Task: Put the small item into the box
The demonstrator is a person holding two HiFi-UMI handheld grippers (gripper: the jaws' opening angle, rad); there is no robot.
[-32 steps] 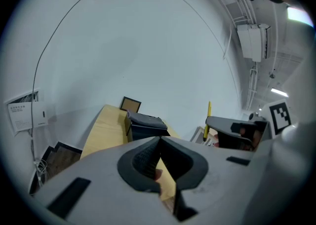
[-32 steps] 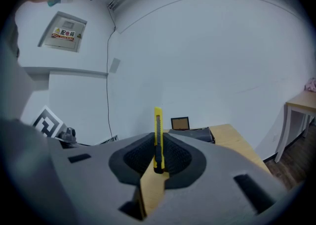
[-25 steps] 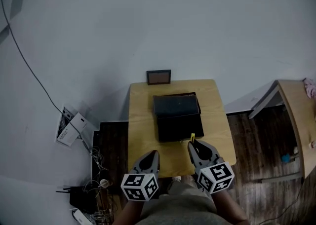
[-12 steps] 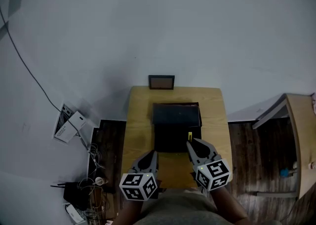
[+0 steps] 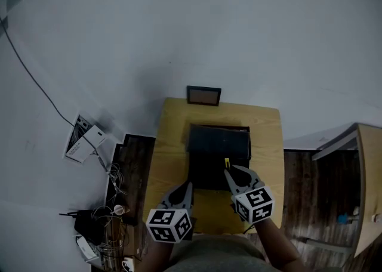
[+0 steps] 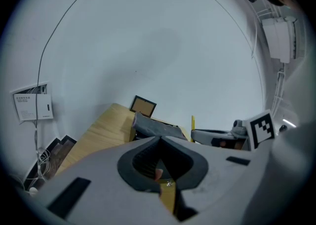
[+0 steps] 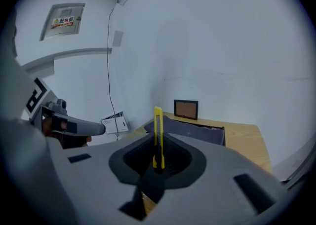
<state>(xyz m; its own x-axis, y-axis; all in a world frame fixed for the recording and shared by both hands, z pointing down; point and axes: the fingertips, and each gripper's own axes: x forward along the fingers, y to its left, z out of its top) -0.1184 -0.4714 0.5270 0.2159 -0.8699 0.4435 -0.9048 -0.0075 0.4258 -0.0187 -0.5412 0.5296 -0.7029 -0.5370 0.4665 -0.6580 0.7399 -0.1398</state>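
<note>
Findings on limits of sight:

- The box (image 5: 218,145), at the middle of the tabletop (image 5: 173,145), is dark inside in the head view. We cannot tell whether it holds anything.
- The lower end of the yellow utility knife (image 7: 157,130) is buried between the jaws of the right gripper (image 7: 158,142). From the head view we see only a small yellow tip.
- The tabletop's near edge is covered by both grippers and the person's body.
- The frame (image 5: 203,95) at the tabletop's far edge is too small for us to tell what it shows.
- The print on the wall sign (image 7: 62,20) is illegible.
- The wooden furniture (image 5: 367,187) is cut off by the head view's right edge.
- The cables and small devices on the floor (image 5: 95,229) are too small to identify.
</note>
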